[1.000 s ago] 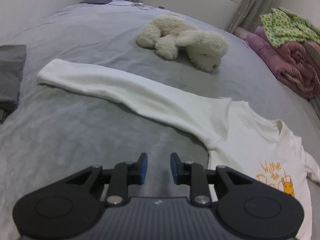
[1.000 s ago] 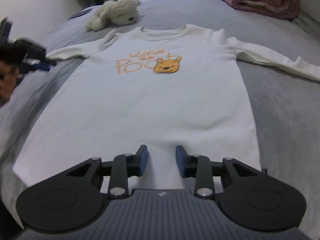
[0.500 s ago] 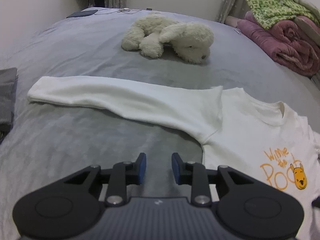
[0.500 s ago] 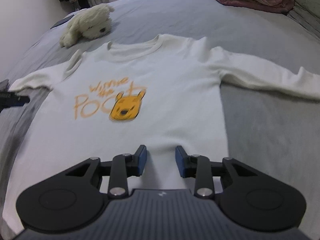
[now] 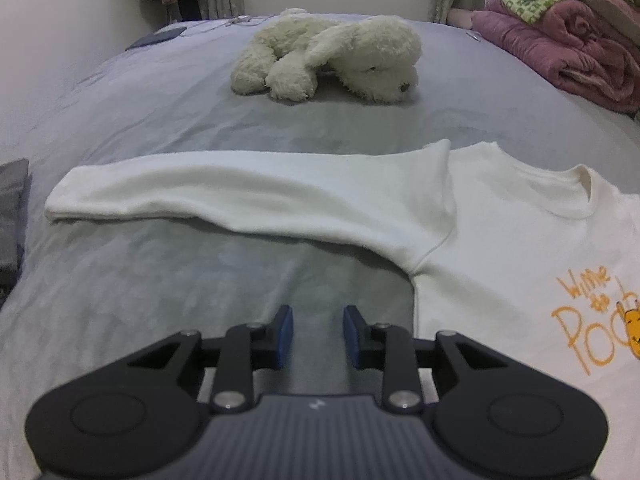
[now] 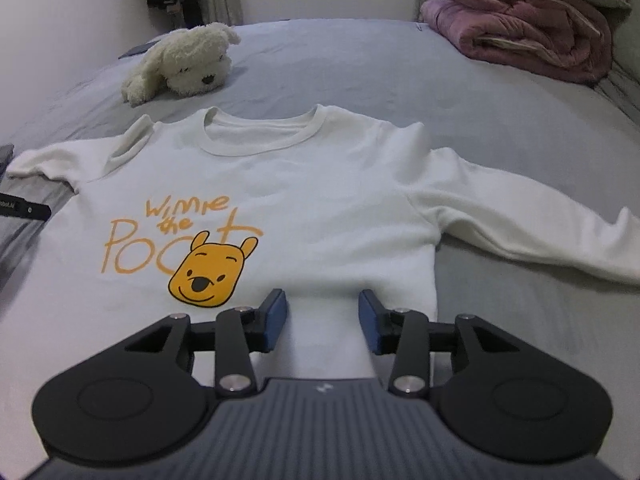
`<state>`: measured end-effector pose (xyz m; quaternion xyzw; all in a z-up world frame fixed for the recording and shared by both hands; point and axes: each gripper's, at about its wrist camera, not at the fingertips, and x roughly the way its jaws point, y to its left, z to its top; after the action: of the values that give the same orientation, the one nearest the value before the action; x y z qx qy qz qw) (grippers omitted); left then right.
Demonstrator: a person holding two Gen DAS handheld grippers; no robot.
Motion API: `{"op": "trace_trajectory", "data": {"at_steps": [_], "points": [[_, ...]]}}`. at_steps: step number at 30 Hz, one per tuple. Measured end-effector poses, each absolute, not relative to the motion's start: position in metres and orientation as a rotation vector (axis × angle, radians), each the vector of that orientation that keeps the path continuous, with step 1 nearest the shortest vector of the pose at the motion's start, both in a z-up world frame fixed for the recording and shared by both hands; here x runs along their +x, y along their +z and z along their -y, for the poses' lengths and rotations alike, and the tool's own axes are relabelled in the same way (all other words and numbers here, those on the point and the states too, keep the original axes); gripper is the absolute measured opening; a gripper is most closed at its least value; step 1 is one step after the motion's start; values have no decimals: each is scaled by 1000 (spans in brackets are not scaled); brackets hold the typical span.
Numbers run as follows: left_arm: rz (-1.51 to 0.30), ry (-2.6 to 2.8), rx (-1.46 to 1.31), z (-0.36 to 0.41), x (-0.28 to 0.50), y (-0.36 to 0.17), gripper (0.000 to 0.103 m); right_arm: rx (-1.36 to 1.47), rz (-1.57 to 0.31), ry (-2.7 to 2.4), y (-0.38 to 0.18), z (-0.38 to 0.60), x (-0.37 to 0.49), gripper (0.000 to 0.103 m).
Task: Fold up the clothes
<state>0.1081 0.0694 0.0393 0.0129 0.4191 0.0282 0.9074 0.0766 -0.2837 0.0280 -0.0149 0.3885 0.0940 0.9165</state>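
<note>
- The white Winnie the Pooh sweatshirt [image 6: 304,200] is laid out flat, print side up, on the grey bed [image 6: 400,80], both sleeves stretched out to the sides. Nothing is folded yet, so I'd say this is the very start: lining up for the first fold.
- The left sleeve [image 5: 240,196] lies straight across the left wrist view, cuff out toward the bed's edge. The right sleeve [image 6: 520,220] runs off to the right in the other view.
- The left gripper [image 5: 316,334] hangs over bare bed cover just beside the sweatshirt's side seam below the armpit. Jaws are narrow with a gap between them, nothing in there, not touching the cloth as far as I can see.
- The right gripper [image 6: 323,320] is over the lower body of the sweatshirt, near its right edge, just below the bear's face. Its jaws are opening, moderately wide now, with only flat fabric showing underneath. Hard to say from this angle whether the tips brush the cloth, but nothing is pinched.
- Next move, my guess: each gripper needs to drop onto a sleeve or side edge, pinch a single layer, and carry it in over the chest. The soft knit will probably bunch if grabbed too deep.
- Plush dog [image 5: 332,60] and the pile of pink blankets [image 6: 532,20] sit well apart from the shirt, out of the way.
</note>
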Motion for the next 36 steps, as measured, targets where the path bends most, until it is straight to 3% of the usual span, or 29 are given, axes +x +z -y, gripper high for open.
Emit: {"op": "trace_trajectory", "data": {"at_steps": [10, 14, 15, 17, 29, 31, 33, 36], "points": [[-848, 70, 46, -66, 109, 38, 30, -28, -785, 184, 27, 318, 108, 41], [-847, 69, 45, -65, 110, 37, 31, 11, -773, 186, 27, 339, 121, 24], [-846, 70, 44, -65, 110, 37, 31, -14, -765, 145, 27, 343, 123, 25], [-845, 70, 42, -66, 110, 36, 32, -28, -760, 78, 23, 355, 127, 47], [-815, 236, -186, -145, 122, 48, 35, 108, -751, -96, 49, 387, 121, 50], [-797, 280, -271, -171, 124, 50, 37, 146, -750, -98, 54, 391, 116, 51], [-766, 319, -361, -199, 124, 52, 47, 161, -738, -93, 60, 390, 112, 53], [-724, 378, -540, -248, 122, 50, 48, 183, -724, -63, 69, 388, 108, 54]]}}
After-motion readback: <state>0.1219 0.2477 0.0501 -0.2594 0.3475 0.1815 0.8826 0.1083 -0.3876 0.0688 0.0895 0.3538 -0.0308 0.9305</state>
